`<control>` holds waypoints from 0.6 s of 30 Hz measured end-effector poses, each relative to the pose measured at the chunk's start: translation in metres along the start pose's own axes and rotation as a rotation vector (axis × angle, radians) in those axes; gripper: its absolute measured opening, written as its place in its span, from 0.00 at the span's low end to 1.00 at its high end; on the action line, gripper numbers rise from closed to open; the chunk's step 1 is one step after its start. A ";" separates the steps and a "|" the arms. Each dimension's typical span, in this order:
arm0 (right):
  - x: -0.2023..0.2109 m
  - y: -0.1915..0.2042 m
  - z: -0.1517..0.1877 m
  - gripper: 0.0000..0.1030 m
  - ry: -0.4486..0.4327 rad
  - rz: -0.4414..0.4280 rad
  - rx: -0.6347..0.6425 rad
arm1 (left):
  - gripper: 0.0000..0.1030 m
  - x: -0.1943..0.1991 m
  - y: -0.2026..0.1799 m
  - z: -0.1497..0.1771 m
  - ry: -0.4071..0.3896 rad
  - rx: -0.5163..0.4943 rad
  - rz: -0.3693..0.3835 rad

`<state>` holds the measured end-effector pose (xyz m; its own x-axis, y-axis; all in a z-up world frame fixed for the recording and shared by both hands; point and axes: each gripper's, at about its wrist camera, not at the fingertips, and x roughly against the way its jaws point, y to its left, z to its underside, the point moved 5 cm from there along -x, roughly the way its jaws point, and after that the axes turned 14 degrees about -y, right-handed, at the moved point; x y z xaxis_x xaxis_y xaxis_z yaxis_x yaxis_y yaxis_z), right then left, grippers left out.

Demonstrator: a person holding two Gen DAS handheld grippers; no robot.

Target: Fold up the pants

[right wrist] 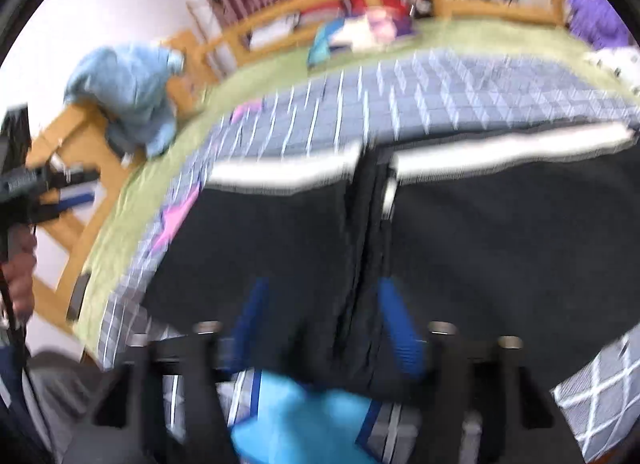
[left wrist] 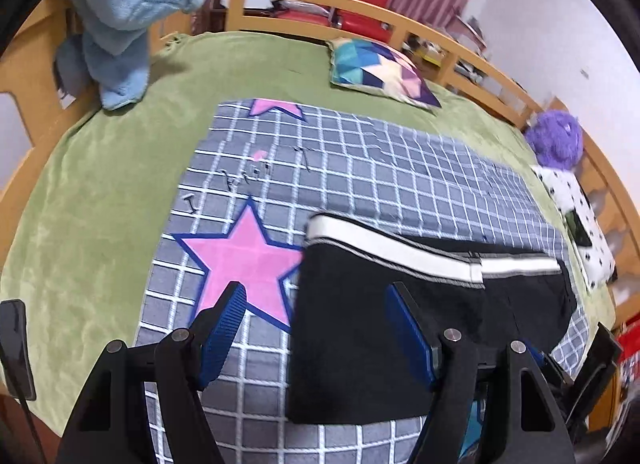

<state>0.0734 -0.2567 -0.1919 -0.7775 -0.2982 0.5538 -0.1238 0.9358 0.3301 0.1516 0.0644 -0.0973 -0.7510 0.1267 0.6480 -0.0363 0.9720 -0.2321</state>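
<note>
Black pants (left wrist: pixel 360 328) with a white side stripe (left wrist: pixel 400 250) lie folded on a grey checked sheet (left wrist: pixel 360 168). My left gripper (left wrist: pixel 316 292) is open and empty above the pants' left edge, one blue finger (left wrist: pixel 224 324) over a pink star (left wrist: pixel 244 256), the other over the black cloth. In the blurred right wrist view the pants (right wrist: pixel 500 244) fill the middle. My right gripper (right wrist: pixel 324 288) is open just above them, with nothing between its blue fingers (right wrist: pixel 400 328). The left gripper shows at the far left of that view (right wrist: pixel 60 188).
The sheet lies on a green blanket (left wrist: pixel 100 192) on a bed with a wooden rail (left wrist: pixel 400 20). A blue plush toy (left wrist: pixel 120 12), a patterned cushion (left wrist: pixel 380 70), a purple plush (left wrist: pixel 556 140) and a spotted white cloth (left wrist: pixel 580 220) lie around the bed's edges.
</note>
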 end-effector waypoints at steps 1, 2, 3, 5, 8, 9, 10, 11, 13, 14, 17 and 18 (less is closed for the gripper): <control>-0.008 -0.003 -0.006 0.69 -0.011 0.019 0.001 | 0.68 0.000 0.006 -0.002 -0.010 0.008 0.002; -0.024 -0.008 -0.011 0.69 0.004 0.042 -0.008 | 0.68 -0.001 0.011 -0.002 -0.015 0.009 -0.002; -0.039 -0.012 -0.012 0.69 0.028 0.057 -0.020 | 0.68 -0.002 0.016 -0.001 -0.015 0.008 -0.009; -0.070 -0.021 -0.006 0.68 0.106 0.065 -0.079 | 0.68 -0.006 0.027 0.003 -0.008 0.009 -0.020; -0.111 -0.025 0.013 0.30 0.174 0.038 -0.166 | 0.68 -0.017 0.040 0.014 0.014 0.003 -0.024; -0.112 -0.022 0.012 0.14 0.156 0.057 -0.113 | 0.68 -0.021 0.043 0.019 0.017 -0.011 -0.025; -0.111 -0.016 0.005 0.13 0.158 0.037 -0.053 | 0.68 -0.023 0.044 0.022 0.017 -0.023 -0.025; -0.101 -0.016 -0.009 0.12 0.110 0.010 -0.057 | 0.68 -0.025 0.043 0.027 0.018 -0.041 -0.025; -0.079 -0.021 -0.035 0.12 0.027 -0.031 -0.066 | 0.68 -0.030 0.037 0.036 0.029 -0.084 -0.017; -0.065 -0.029 -0.049 0.12 -0.013 -0.017 -0.060 | 0.68 -0.034 0.032 0.040 0.035 -0.100 -0.004; -0.072 -0.057 -0.044 0.20 0.048 0.033 -0.047 | 0.68 -0.048 0.010 0.049 0.036 -0.112 0.055; -0.086 -0.065 -0.031 0.26 0.122 0.053 -0.050 | 0.68 -0.055 -0.001 0.052 0.039 -0.113 0.079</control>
<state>0.1673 -0.2978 -0.2372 -0.7008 -0.2718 0.6596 -0.0507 0.9412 0.3340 0.1585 0.0466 -0.1704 -0.7224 0.2091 0.6591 0.0976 0.9745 -0.2021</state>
